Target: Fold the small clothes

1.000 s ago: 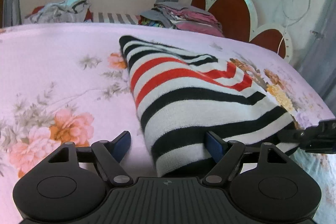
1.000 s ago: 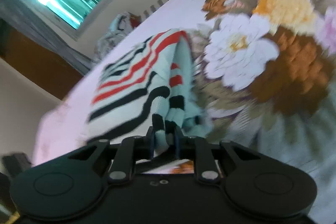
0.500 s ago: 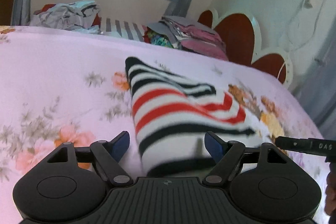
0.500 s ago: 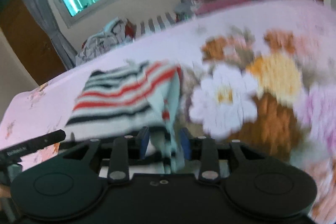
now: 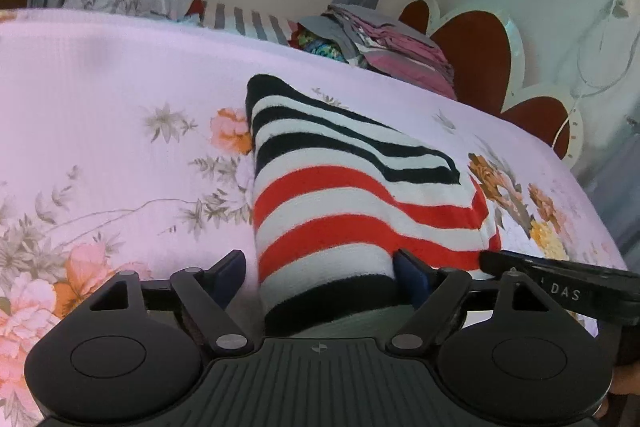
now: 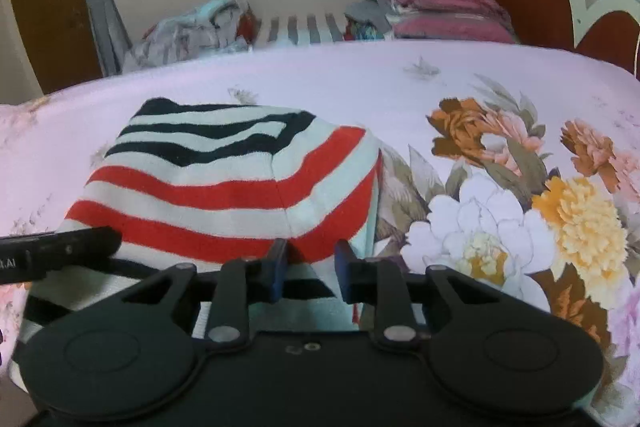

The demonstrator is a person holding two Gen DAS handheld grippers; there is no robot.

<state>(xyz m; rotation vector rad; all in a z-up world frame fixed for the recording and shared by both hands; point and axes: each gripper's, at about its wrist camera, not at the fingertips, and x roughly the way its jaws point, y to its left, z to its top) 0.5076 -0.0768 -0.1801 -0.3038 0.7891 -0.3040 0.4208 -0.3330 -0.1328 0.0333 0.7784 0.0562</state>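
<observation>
A folded striped garment (image 5: 352, 211), in black, white and red bands, is laid on the bed (image 5: 120, 115), whose pink sheet is printed with flowers. In the left wrist view the left gripper (image 5: 320, 273) is seen low at the garment's near edge, with its jaws spread wide; they have just been opening. The near black-and-white end of the garment is seen between the blue fingers (image 5: 412, 279), the right one close against the cloth and the left one standing clear of it. No pinch is made.

In the right wrist view the right gripper (image 6: 310, 269) is placed at the garment's near right corner, its jaws narrowly parted after just closing a little. Striped cloth is seen in the gap beneath them, but no fold is clamped by the pads. Each gripper's dark finger is visible at the edge of the other's view. Piles of other clothes (image 6: 432, 11) are stacked at the far side of the bed.
</observation>
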